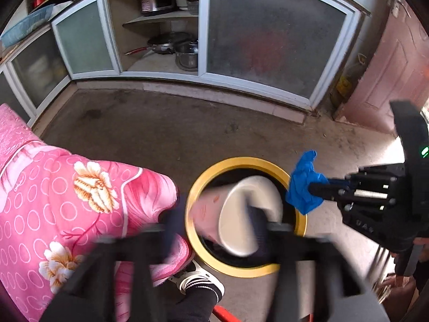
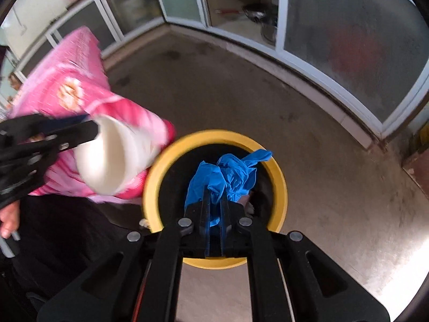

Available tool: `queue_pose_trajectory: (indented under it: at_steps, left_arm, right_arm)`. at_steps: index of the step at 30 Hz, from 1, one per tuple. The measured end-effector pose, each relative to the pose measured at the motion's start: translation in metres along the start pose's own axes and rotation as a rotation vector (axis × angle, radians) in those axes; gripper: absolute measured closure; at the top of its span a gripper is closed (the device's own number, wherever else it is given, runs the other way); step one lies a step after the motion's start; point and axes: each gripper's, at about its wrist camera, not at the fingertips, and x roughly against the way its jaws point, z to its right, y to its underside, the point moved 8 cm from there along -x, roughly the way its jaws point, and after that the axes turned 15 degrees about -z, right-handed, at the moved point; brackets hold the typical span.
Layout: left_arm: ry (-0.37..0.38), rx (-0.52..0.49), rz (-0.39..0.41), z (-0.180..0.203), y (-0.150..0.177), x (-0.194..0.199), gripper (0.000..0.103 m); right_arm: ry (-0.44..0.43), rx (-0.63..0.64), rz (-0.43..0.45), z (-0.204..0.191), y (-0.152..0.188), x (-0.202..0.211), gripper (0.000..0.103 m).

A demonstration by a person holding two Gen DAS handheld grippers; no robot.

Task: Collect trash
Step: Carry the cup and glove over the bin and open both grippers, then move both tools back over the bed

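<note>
A round bin with a yellow rim (image 1: 206,255) (image 2: 278,177) stands on the concrete floor. My left gripper (image 1: 214,222) is shut on a white paper cup (image 1: 241,214) and holds it over the bin's mouth; from the right wrist view the cup (image 2: 107,155) hangs at the bin's left edge, pinched by the left gripper (image 2: 93,131). My right gripper (image 2: 214,204) is shut on a crumpled blue glove (image 2: 225,177) above the bin's opening. In the left wrist view the glove (image 1: 303,185) and right gripper (image 1: 313,187) sit at the bin's right rim.
A pink flowered quilted garment (image 1: 53,201) on the person's leg is left of the bin, with a striped shoe (image 1: 201,281) beside it. Low cabinets with frosted sliding doors (image 1: 268,40) line the far wall; an open bay holds pots (image 1: 185,53). A reddish door (image 1: 388,67) is at right.
</note>
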Motion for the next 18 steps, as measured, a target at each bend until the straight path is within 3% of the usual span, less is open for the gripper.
queue_pose_trajectory:
  at_steps: [1,4,8,13,18]
  left_arm:
    - [0.015,0.016,0.016,-0.001,-0.001,0.003,0.015]
    - [0.042,0.036,0.027,-0.004,0.001,0.008,0.013]
    - [0.043,0.046,0.058,-0.007,0.004,0.025,0.013]
    - [0.069,0.082,0.154,-0.019,0.015,0.075,0.013]
    - [0.061,0.157,0.258,-0.052,0.042,0.134,0.011]
  right_arm:
    - [0.007,-0.009,-0.007,0.005,0.002,-0.001,0.088]
    - [0.003,-0.052,0.034,0.019,0.009,0.008,0.035]
    - [0.043,-0.070,0.083,0.033,0.017,0.026,0.034]
    - [-0.001,-0.085,0.206,0.032,0.016,0.067,0.034]
    - [-0.053,0.006,0.363,-0.007,-0.001,0.119,0.032]
